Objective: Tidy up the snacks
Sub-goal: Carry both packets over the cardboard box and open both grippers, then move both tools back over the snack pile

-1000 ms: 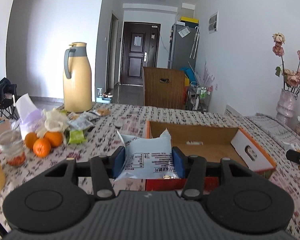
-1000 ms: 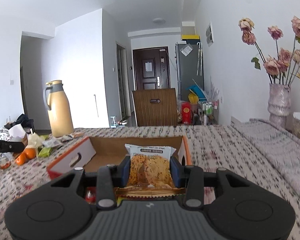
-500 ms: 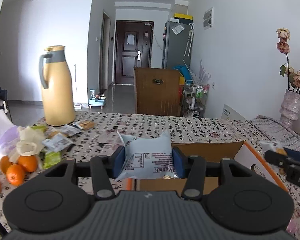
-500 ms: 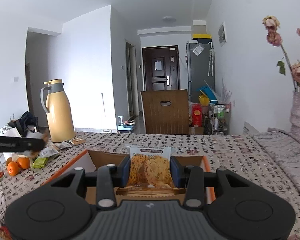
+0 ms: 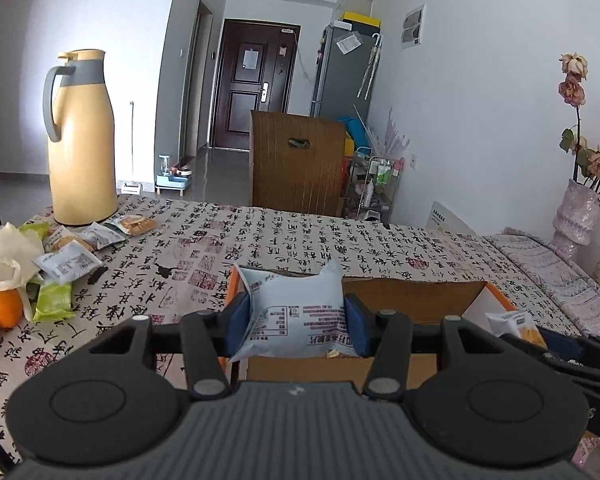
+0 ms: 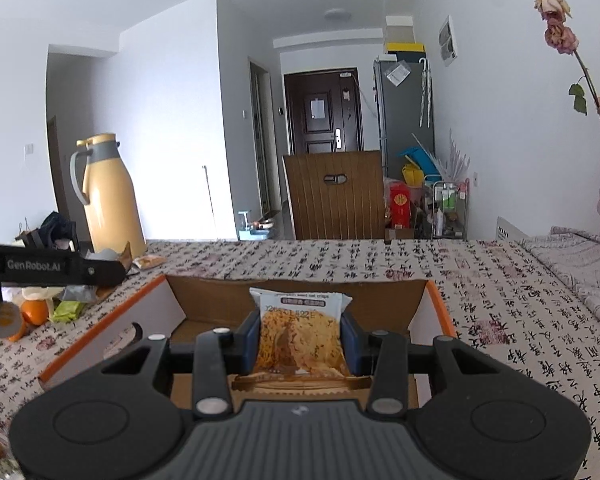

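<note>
While left gripper (image 5: 296, 322) pinches pale-blue snack pouch (image 5: 294, 316) | right gripper (image 6: 300, 342) clamps noodle packet (image 6: 300, 340) | risk: crowding over open cardboard box (image 6: 220, 300) could knock packets outside

Left gripper (image 5: 296, 326), right gripper (image 6: 300, 342): fingers clamped.

I am looking into a lived-in home, an apartment's dining and entry area. A dark front door (image 5: 256, 88) closes the hallway, with a grey fridge (image 5: 342, 76) beside it and a cluttered little rack (image 5: 374, 184) of bottles. My table (image 5: 300, 236) wears a cloth printed with calligraphy, a wooden chair (image 5: 298, 164) pushed up to it. A yellow thermos jug (image 5: 82, 140), oranges (image 5: 0, 308) and a vase of dried roses (image 5: 578, 216) stand on it.
</note>
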The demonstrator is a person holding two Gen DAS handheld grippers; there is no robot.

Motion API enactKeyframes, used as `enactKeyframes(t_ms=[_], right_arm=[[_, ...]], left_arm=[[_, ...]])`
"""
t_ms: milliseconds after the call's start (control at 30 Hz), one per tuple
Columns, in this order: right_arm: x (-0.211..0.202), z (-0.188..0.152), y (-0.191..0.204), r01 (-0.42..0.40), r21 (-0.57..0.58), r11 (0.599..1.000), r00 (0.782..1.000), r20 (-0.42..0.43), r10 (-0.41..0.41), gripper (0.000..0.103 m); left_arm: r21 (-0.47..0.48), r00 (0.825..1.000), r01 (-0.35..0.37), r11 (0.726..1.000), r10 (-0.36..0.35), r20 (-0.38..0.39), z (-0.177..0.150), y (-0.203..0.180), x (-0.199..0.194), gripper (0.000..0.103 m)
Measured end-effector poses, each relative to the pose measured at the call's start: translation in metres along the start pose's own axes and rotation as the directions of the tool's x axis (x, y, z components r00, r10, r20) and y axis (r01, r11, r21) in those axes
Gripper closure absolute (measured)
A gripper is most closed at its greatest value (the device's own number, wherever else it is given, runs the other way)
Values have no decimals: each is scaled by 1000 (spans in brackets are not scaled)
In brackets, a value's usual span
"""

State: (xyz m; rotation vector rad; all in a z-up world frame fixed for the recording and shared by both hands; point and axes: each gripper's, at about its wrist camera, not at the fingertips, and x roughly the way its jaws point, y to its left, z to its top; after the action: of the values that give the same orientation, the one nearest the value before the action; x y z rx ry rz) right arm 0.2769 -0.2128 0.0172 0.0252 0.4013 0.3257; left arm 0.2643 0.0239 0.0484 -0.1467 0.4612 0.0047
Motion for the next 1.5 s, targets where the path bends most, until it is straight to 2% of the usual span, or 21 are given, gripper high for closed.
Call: enactKeyframes(t_ms=[67,133,200,267,300,333,367,567,900,1167,1500], right_arm=[[3,-1,0,4,-3,1000,1000,-15,-4,60],[4,-3,1,8,-4,1000,1000,-24,-9,57],[5,-3,0,10,-1,1000,1000,-24,-10,42],[3,-3,0,22,3,1000,1000,-12,-22,13],[2,-3,0,30,3,1000,1000,-2,-30,9],[0,-3,-1,32,7,999,999,4,-32,2],[-1,-3,-2,28,15,999,1000,6,-29,0],[2,-3,-6,38,42,998,999,-12,-37,0],[-6,6,-5,48,50,998,999,12,-48,0],[-30,12,3,53,39,998,998,41,-55,0],[-76,5,17,58,20,998,996,66,-59,0]], left_arm=[[2,1000,8,1000,-8,-4,-1,0,1,48],[0,1000,6,1000,-6,-6,-2,1,1,40],[-15,1000,-4,1000,4,1,-2,3,-1,20],[-24,1000,-9,1000,9,15,-1,4,-6,10],[-25,1000,-12,1000,13,24,0,4,-8,0],[-26,999,-11,1000,12,38,-1,3,-11,0],[-26,999,-8,1000,9,43,0,3,-13,0],[-39,999,-13,999,14,38,2,3,-12,0],[-36,998,-15,999,17,65,10,0,-28,0],[-17,996,-6,1000,8,94,14,-7,-58,0],[-28,993,-11,1000,14,120,2,-2,-105,0]])
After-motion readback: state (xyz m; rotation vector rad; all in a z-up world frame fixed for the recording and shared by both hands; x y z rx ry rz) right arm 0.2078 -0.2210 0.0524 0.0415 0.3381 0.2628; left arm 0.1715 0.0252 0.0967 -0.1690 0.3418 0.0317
